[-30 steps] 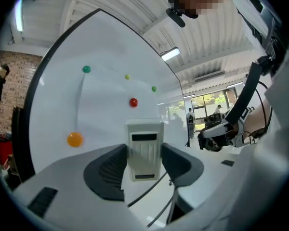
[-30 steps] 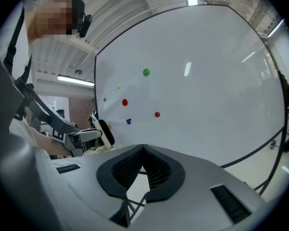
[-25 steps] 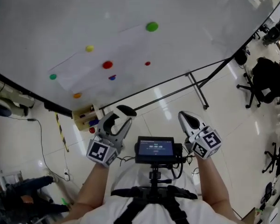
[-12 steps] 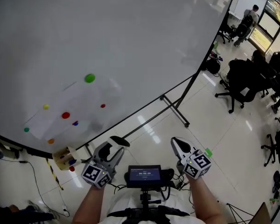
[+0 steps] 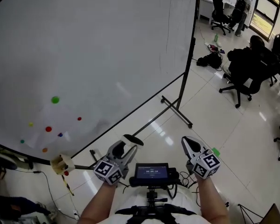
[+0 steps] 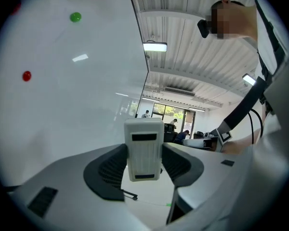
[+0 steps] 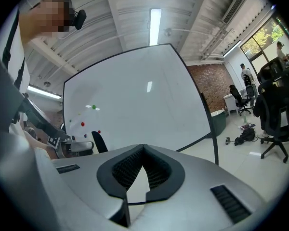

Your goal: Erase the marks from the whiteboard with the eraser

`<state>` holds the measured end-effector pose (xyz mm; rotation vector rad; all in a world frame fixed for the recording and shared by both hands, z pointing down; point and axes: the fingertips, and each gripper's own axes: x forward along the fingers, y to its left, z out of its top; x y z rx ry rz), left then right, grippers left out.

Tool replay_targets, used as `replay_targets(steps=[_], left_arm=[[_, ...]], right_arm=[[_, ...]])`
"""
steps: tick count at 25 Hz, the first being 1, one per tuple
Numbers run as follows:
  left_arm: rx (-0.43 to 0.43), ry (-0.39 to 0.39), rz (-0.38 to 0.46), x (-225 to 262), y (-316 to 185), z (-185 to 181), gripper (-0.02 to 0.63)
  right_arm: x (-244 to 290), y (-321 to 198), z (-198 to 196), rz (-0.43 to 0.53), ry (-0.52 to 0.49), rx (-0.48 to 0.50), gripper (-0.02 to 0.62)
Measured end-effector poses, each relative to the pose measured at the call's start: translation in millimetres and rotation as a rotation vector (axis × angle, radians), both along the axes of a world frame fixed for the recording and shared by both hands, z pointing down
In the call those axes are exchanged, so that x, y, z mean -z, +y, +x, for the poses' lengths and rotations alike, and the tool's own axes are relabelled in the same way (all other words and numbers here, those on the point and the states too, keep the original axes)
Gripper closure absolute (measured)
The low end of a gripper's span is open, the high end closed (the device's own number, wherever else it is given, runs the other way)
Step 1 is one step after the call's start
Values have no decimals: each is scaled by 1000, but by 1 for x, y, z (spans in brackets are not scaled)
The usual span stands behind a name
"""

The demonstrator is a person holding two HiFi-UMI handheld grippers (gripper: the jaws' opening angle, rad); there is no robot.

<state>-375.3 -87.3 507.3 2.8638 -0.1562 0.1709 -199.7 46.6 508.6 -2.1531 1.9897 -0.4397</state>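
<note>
Both bare forearms reach forward side by side at the bottom of the head view, the left forearm and right forearm well apart. The left gripper has its jaws clamped on the sides of the eraser. The right gripper, held alongside, has its jaws pressed together with nothing between them.
</note>
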Motion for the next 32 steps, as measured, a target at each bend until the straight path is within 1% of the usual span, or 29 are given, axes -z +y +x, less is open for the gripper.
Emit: replay_targets(steps=[3, 5, 8, 10, 13, 16, 21, 24, 28, 30, 32], left_arm=[[-26, -3, 6, -18, 32, 66, 353], [-35, -3, 0, -24, 49, 100, 353], [-71, -12, -19, -29, 85, 146, 353], [-104, -24, -15, -30, 109, 173, 353], [-111, -49, 1, -29, 130, 206, 353], [-94, -94, 33, -34, 133, 229, 353], [-60, -159, 54, -47, 126, 267, 353], [-98, -161, 55, -51, 132, 308, 353], [-199, -143, 94, -52, 150, 375, 353], [-209, -130, 111, -48, 147, 406, 353], [-193, -122, 112, -47, 136, 433, 353]], right_arm=[[-12, 34, 54, 11, -1, -3, 575], [-19, 52, 77, 16, 0, 6, 575], [-21, 82, 103, 16, 6, 14, 575], [-19, 103, 120, 18, -2, 6, 575], [-19, 129, 147, 24, -20, -25, 575], [-20, 147, 174, 31, -26, -75, 575], [-20, 165, 212, 36, -40, -135, 575], [-24, 179, 238, 28, -42, -169, 575], [-38, 194, 283, 3, -60, -248, 575], [-40, 190, 302, -9, -63, -257, 575], [-40, 181, 318, -22, -61, -239, 575]])
